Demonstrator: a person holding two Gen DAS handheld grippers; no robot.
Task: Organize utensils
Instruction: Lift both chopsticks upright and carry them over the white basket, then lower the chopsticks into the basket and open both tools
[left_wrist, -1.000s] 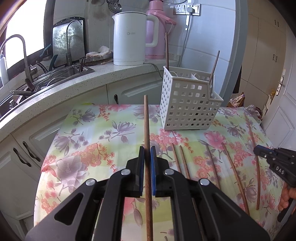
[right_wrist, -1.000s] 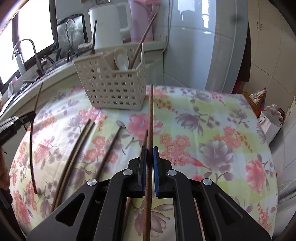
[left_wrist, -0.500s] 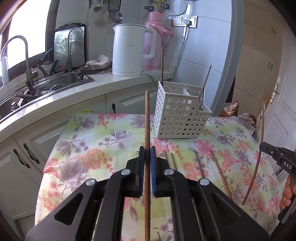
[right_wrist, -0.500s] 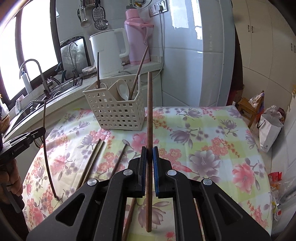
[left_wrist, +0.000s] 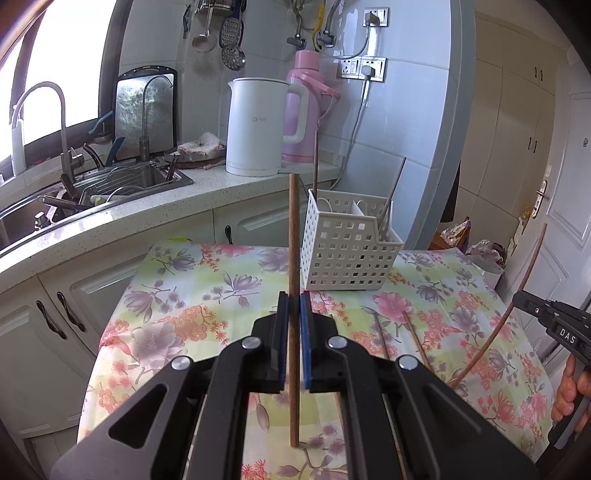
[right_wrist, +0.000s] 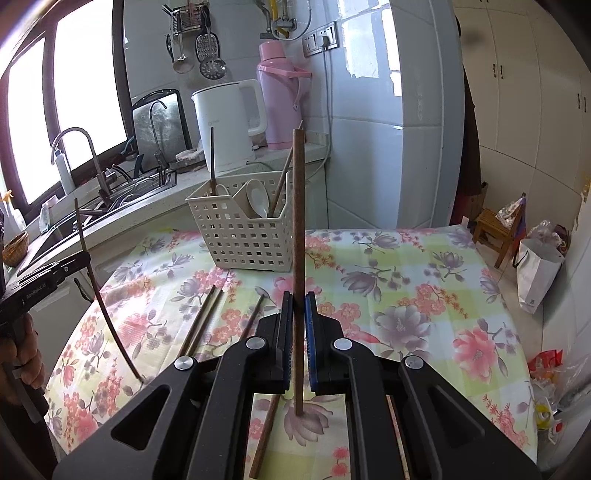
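Note:
My left gripper (left_wrist: 294, 306) is shut on a brown wooden chopstick (left_wrist: 293, 236), held upright above the floral tablecloth (left_wrist: 192, 295). My right gripper (right_wrist: 297, 306) is shut on another brown chopstick (right_wrist: 298, 221), also upright. Each gripper shows in the other's view, the right (left_wrist: 554, 325) and the left (right_wrist: 40, 280), with its chopstick. The white perforated basket (left_wrist: 347, 251) stands at the table's far side, also in the right wrist view (right_wrist: 247, 236); it holds two chopsticks and white spoons (right_wrist: 258, 195). Several loose chopsticks (right_wrist: 205, 317) lie on the cloth.
A counter behind the table carries a white kettle (left_wrist: 258, 125), a pink thermos (left_wrist: 310, 110) and a sink (left_wrist: 110, 184) with a faucet. Ladles hang on the tiled wall. Bags (right_wrist: 535, 266) and a small stool (right_wrist: 495, 229) stand on the floor to the right.
Both grippers have risen and tilted their chopsticks from lying low over the cloth to standing upright. The basket now looks farther away in both views.

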